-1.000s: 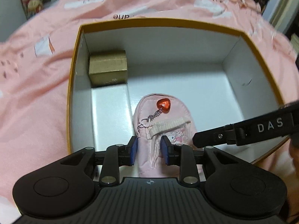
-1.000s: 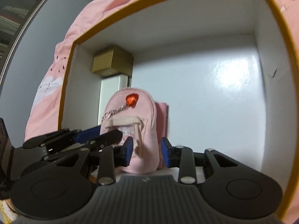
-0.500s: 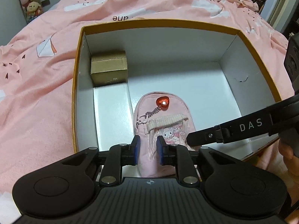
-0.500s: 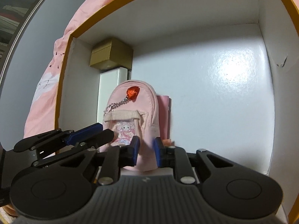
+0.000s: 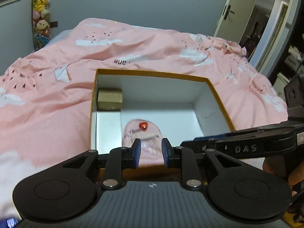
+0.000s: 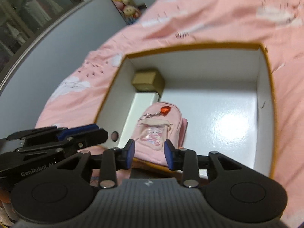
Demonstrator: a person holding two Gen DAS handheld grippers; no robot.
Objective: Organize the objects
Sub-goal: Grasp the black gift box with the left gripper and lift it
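Hand-held gripper (image 6: 149, 154) above pink backpack (image 6: 158, 129)

Pink pouch (image 5: 141, 133) motion-blurred in left wrist view, its lower end hidden behind left gripper (image 5: 150, 153). Box (image 6: 266, 72) near wall mostly hidden by both grippers. Bedspread print (image 6: 181, 35) smeared, unreadable in right view. Hand (image 5: 295, 176) cut off at right edge.

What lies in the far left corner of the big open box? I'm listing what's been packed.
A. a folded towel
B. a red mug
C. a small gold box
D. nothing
C: a small gold box sits in the far left corner of the big open box.
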